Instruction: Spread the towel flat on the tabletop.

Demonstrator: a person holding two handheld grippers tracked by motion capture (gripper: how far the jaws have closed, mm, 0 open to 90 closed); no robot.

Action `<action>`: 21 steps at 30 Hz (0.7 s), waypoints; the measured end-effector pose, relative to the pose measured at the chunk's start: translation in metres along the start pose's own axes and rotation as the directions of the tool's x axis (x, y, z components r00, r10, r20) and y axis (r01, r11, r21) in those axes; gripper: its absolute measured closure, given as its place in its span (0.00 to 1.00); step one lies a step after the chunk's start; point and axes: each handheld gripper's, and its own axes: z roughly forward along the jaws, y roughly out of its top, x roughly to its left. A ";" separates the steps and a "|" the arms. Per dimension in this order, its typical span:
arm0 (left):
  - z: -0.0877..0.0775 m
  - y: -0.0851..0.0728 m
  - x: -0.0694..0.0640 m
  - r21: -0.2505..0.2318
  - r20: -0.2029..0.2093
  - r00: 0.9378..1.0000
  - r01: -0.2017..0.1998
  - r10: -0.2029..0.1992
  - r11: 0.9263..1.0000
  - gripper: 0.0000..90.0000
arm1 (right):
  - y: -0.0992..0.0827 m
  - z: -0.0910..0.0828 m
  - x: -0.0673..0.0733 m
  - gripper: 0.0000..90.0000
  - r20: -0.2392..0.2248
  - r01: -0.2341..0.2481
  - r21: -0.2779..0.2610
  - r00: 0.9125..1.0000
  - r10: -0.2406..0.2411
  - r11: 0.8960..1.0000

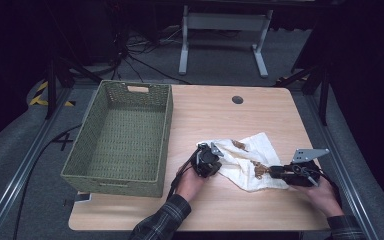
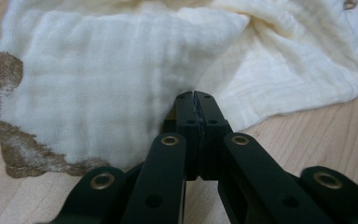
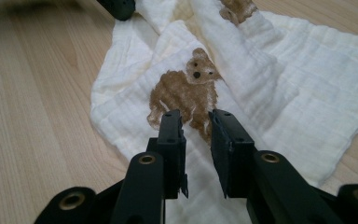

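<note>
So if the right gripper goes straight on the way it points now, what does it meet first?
Most likely the brown bear print on the white cloth, which lies right beyond the right gripper; how near is hard to judge.

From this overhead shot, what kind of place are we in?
Probably a lab or recording workspace, not a home: a light wooden table sits between dark metal frame rails on grey carpet, loose black cables trail across the floor, and a white metal stand base stands behind.
</note>
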 end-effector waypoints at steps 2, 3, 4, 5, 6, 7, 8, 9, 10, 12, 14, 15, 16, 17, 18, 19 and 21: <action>-0.002 -0.001 -0.002 0.011 0.002 1.000 -0.006 0.006 1.000 1.00 | 0.000 0.000 0.000 0.82 0.000 0.006 -0.001 1.000 -0.006 1.000; -0.005 -0.002 -0.005 0.038 0.007 0.999 -0.033 0.032 0.999 1.00 | 0.000 0.000 0.001 0.82 -0.001 0.002 0.002 1.000 -0.002 1.000; -0.007 -0.003 -0.007 0.046 0.005 0.999 -0.037 0.037 0.998 1.00 | 0.000 0.000 0.001 0.82 -0.002 0.001 0.002 1.000 -0.001 1.000; -0.008 -0.005 -0.009 0.047 0.005 0.999 -0.044 0.044 0.998 1.00 | 0.000 0.000 0.001 0.82 -0.002 0.001 0.002 1.000 -0.001 1.000; -0.008 -0.005 -0.009 0.047 0.005 0.999 -0.044 0.044 0.998 1.00 | 0.000 0.000 0.001 0.82 -0.003 0.001 0.001 1.000 -0.001 1.000; -0.011 -0.008 -0.011 0.056 0.012 0.999 -0.048 0.047 0.997 1.00 | 0.000 0.000 0.001 0.82 -0.003 0.003 0.002 1.000 -0.003 1.000; -0.014 -0.012 -0.014 0.060 0.023 0.999 -0.049 0.047 0.997 1.00 | 0.001 0.000 0.002 0.82 -0.003 0.003 0.001 1.000 -0.003 1.000; -0.015 -0.013 -0.015 0.067 0.027 0.998 -0.052 0.051 0.996 1.00 | 0.001 0.000 0.002 0.82 -0.005 0.006 -0.002 1.000 -0.006 1.000; -0.017 -0.015 -0.016 0.071 0.031 0.998 -0.055 0.053 0.996 1.00 | 0.001 0.000 0.002 0.82 -0.007 0.004 -0.003 1.000 -0.004 1.000; -0.019 -0.017 -0.018 0.076 0.036 0.998 -0.058 0.056 0.995 1.00 | 0.002 0.001 0.003 0.82 -0.007 0.005 -0.005 1.000 -0.005 1.000; -0.024 -0.023 -0.023 0.079 0.053 0.997 -0.055 0.051 0.995 1.00 | 0.003 0.003 0.004 0.82 -0.014 0.016 0.001 1.000 -0.016 1.000; -0.026 -0.026 -0.024 0.087 0.063 0.997 -0.055 0.049 0.995 1.00 | 0.003 0.004 0.005 0.82 -0.016 0.011 0.004 1.000 -0.011 1.000; -0.027 -0.028 -0.025 0.074 0.067 0.997 -0.049 0.044 0.996 1.00 | 0.003 0.004 0.005 0.82 -0.016 0.013 0.007 1.000 -0.013 1.000; -0.029 -0.030 -0.027 0.077 0.072 0.997 -0.044 0.038 0.996 1.00 | 0.003 0.005 0.005 0.82 -0.015 0.019 0.006 1.000 -0.018 1.000; -0.030 -0.032 -0.027 0.075 0.072 0.996 -0.054 0.048 0.996 1.00 | 0.003 0.005 0.005 0.82 -0.015 0.016 0.008 1.000 -0.016 1.000; -0.032 -0.035 -0.029 0.085 0.073 0.997 -0.041 0.035 0.996 1.00 | 0.003 0.004 0.005 0.82 -0.015 0.016 0.008 1.000 -0.016 1.000; -0.036 -0.038 -0.030 0.089 0.078 0.996 -0.051 0.044 0.995 1.00 | 0.001 0.003 0.005 0.82 -0.015 0.011 0.009 1.000 -0.011 1.000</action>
